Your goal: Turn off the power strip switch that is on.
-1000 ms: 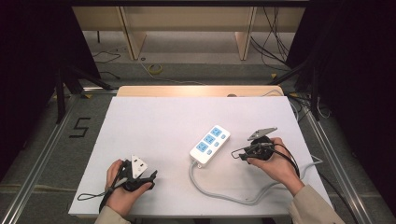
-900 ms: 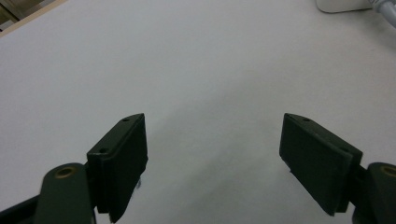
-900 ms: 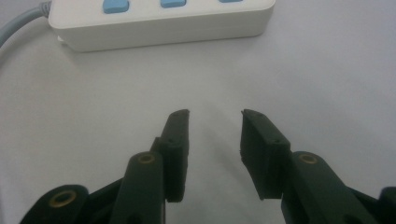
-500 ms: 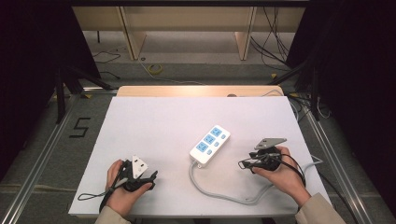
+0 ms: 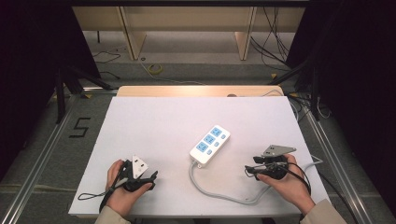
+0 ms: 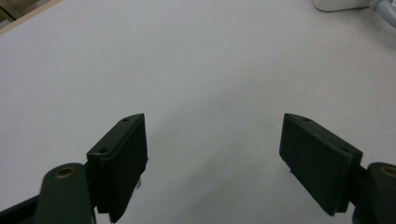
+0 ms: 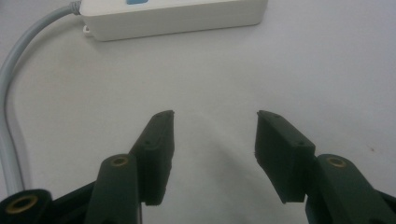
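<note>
Right tool [image 5: 251, 171]: jaws just opened wide, nothing between them. White plastic power strip with blue sockets [image 5: 210, 144]: frame centre, on my white bench [image 5: 154, 121]. Approach squarely, straddling its narrow width.

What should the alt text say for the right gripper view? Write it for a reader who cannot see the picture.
The right gripper holds its two black jaws open with nothing between them, over a bare white table. Beyond the jaws lies a white power strip, apart from them, and its grey cable curves down the left edge.
</note>
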